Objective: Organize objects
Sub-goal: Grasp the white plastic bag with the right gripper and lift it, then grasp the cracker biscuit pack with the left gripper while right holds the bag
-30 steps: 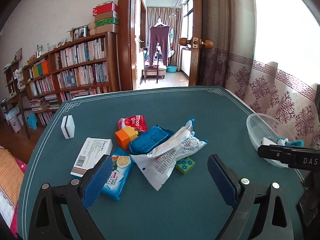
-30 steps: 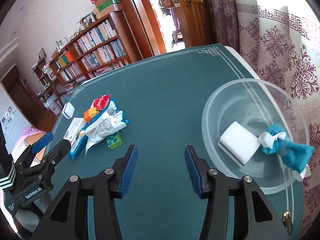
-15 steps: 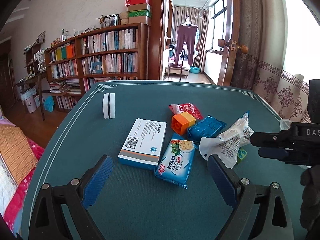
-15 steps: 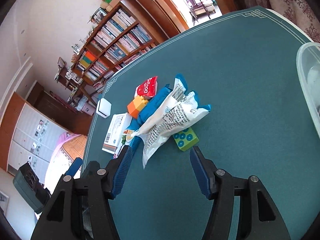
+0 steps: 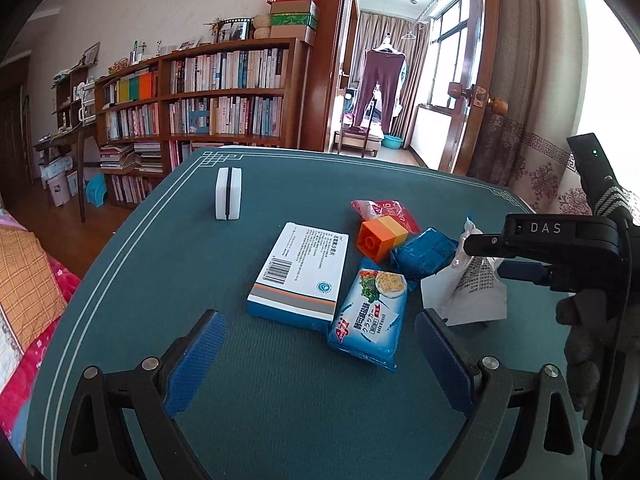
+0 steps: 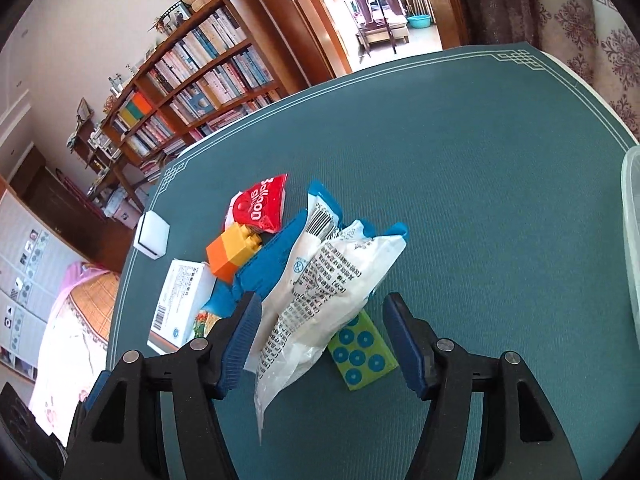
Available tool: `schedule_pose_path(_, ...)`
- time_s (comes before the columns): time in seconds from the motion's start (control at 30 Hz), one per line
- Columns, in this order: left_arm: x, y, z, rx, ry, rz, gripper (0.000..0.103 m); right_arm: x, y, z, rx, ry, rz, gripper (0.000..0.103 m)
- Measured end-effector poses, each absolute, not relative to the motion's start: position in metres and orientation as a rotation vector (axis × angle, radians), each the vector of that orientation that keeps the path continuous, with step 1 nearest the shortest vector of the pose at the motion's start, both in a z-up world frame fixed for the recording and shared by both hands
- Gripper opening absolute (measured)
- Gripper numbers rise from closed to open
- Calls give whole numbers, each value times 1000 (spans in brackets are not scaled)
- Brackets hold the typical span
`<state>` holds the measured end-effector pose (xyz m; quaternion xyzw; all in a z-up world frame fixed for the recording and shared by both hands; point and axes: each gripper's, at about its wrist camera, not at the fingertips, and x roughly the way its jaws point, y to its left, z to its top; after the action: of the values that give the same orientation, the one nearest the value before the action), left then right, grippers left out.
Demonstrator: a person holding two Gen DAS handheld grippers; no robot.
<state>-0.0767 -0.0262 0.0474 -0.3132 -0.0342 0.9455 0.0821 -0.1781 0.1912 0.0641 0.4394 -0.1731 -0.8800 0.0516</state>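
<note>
Mostly undone, by your pile's look: medicine box (image 5: 298, 276), cracker pack (image 5: 370, 318), orange-yellow block (image 5: 382, 238), red packet (image 6: 258, 206), white bag (image 6: 320, 300) and green dotted tile (image 6: 362, 350) all lie on the surface (image 6: 480, 184), centre frame. White sponge (image 5: 228, 199) stands apart, upper left. Your right gripper (image 6: 322, 338) is spread around the bag's lower end, not clamped. Your left gripper (image 5: 320, 360) is wide apart, holding nothing. Clear container (image 6: 632, 240) shows only its rim, right edge; contents cannot be told.

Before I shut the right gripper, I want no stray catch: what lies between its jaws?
In the right wrist view, the white printed bag lies between the open jaws of the right gripper, beside the green dotted block.
</note>
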Motion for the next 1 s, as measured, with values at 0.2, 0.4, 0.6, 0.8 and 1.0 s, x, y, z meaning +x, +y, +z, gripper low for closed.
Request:
schedule_pose_path(0.2, -79, -26, 44, -953, -97, 2832, 98, -190, 167, 61, 1351, -321, -2649, 67)
schedule_pose_path(0.4, -81, -28, 40, -971, -98, 2832, 98, -171, 152, 57, 1285, -135, -2625, 56)
schedule_pose_path(0.6, -81, -23, 41, -968, -75, 2821, 98, -143, 167, 56, 1281, -89, -2572, 49)
schedule_pose_path(0.8, -84, -15, 39, -1001, -36, 2796, 98, -98, 186, 55, 1292, -15, -2537, 49)
schedule_pose_path(1.0, -92, 0, 35, -1043, 14, 2737, 97, -58, 206, 49, 1319, 12, -2487, 43)
